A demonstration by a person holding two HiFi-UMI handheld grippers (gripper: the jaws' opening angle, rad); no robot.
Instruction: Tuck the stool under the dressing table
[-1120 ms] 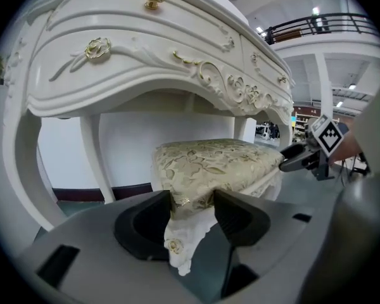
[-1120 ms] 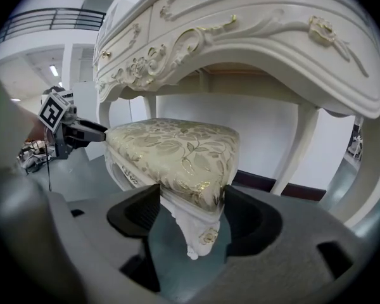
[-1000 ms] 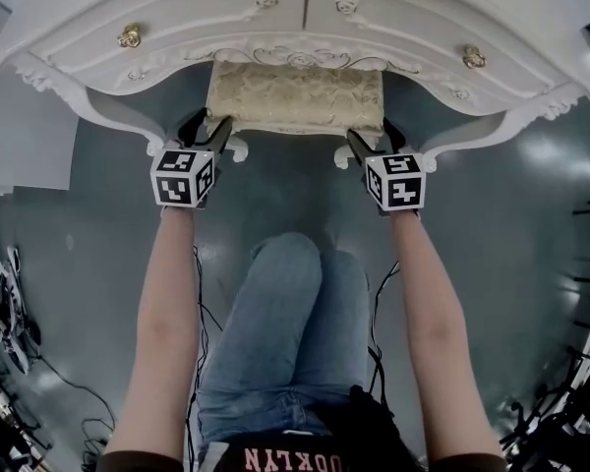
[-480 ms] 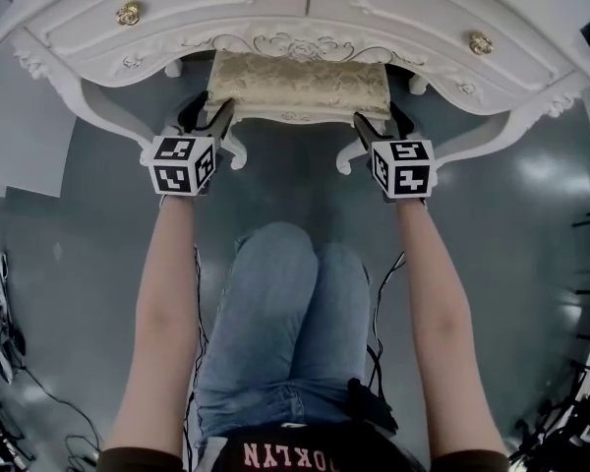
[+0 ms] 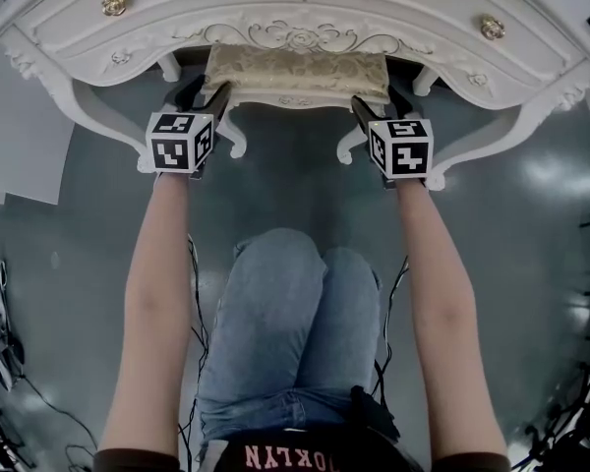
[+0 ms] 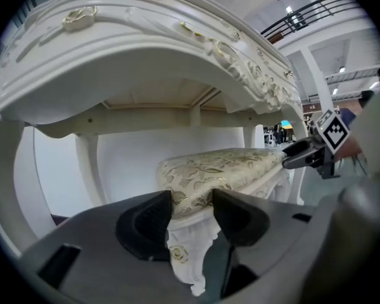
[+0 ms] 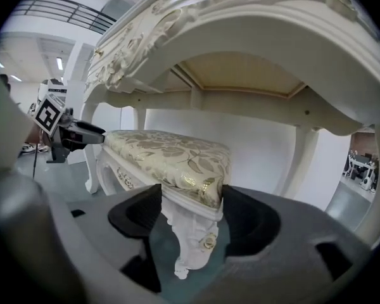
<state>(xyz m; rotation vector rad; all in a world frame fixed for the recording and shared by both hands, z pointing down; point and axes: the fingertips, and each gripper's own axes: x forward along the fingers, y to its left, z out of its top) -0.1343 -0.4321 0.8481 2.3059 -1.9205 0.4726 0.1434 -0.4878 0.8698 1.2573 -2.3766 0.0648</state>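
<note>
Your left gripper [image 6: 191, 214] has its jaws set on the near left corner of the stool [image 6: 221, 170]. Both pads press against the patterned cushion edge, and the jaws have just been closing slightly further on it. A carved white stool leg [image 6: 187, 265] hangs directly below the jaws.

Your right gripper [image 7: 191, 211] grips the near right corner of the stool in the same way. The cushion edge is clamped between its pads, and the matching leg [image 7: 190, 246] shows beneath them. Each gripper is visible from the other's view, at the opposite corner of the seat.

Check the stool against the dressing table [image 5: 305, 8]. In the head view the stool stands on the grey floor [image 5: 285, 185], centred in the table's knee opening between its curved front legs. The far part of the seat lies under the table's carved front apron. The near edge of the seat and the stool's two front legs project out from the table, on your side.

Beyond the stool, the gripper views show the underside of the table top and a white wall [image 7: 240, 138] behind it.
</note>
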